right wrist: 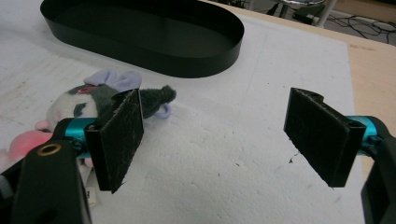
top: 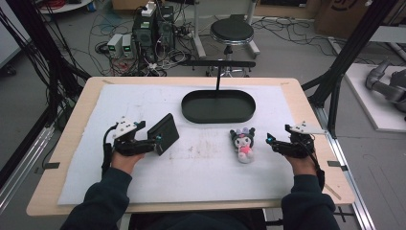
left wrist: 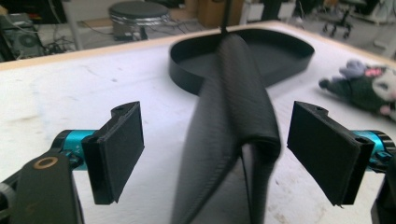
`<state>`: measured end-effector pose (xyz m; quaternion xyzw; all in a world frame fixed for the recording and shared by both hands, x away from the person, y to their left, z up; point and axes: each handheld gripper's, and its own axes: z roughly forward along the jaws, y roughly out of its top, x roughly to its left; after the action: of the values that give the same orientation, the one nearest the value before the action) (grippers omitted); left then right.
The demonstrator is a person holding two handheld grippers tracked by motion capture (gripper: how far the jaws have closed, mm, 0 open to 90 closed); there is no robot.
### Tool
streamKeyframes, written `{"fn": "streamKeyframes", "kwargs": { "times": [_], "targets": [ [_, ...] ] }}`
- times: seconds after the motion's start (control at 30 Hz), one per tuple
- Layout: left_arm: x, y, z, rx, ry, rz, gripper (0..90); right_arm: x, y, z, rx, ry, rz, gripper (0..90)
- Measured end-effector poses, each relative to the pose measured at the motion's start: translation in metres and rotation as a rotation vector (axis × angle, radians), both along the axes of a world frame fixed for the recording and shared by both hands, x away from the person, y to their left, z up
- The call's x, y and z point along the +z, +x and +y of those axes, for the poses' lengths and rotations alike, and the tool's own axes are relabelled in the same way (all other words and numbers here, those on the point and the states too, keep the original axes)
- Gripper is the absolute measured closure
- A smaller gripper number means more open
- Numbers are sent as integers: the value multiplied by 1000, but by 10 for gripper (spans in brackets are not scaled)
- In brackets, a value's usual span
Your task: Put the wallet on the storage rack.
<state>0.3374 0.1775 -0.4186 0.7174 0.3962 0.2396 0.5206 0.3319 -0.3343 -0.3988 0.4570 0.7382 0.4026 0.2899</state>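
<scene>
Here the wooden table [top: 72, 124] carries a white foam mat [top: 143, 182], and toward its far side sits a black oval tray [top: 219, 106]. A black wallet [top: 164, 133] stands tilted on the mat between the spread jaws of the left gripper [top: 155, 142]; neither pad touches it in the left gripper view. The right gripper [top: 271, 142] hangs released too, just beside a small plush toy [top: 243, 143] lying on its back. With nothing gripping it, the leaning wallet could topple flat, or a one-sided closing could knock it away instead of pinching it.
</scene>
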Motion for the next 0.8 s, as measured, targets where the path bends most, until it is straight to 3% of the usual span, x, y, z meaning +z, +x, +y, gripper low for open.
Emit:
{"fn": "streamKeyframes", "kwargs": {
  "times": [0.07, 0.1, 0.2, 0.23, 0.33, 0.43, 0.47, 0.5, 0.63, 0.8],
  "targets": [
    [-7, 3, -6, -12, 43, 40, 262, 0, 0, 0, -1, 1, 1, 204],
    [-7, 3, -6, -12, 43, 40, 328, 0, 0, 0, -1, 1, 1, 204],
    [-9, 4, -6, -7, 60, 65, 372, 0, 0, -1, -1, 4, 0, 204],
    [-7, 3, -4, -9, 50, 62, 467, 0, 0, -1, -1, 4, 1, 204],
    [-6, 3, -3, -11, 59, 54, 520, -1, 0, -1, -3, 3, 1, 204],
    [-5, 2, -2, -17, 60, 51, 712, -1, 1, -1, -4, 3, 2, 204],
    [-4, 1, -2, -16, 59, 45, 712, -1, 1, -1, -4, 3, 2, 204],
    [-3, 0, -1, -17, 63, 44, 772, -1, 0, -1, -3, 4, 2, 204],
    [0, 0, 0, -21, 48, 36, 782, -1, 0, -1, -3, 6, 2, 204],
    [14, 3, -2, -42, 29, -13, 785, 0, 1, -1, -7, 14, 1, 204]
  ]
}}
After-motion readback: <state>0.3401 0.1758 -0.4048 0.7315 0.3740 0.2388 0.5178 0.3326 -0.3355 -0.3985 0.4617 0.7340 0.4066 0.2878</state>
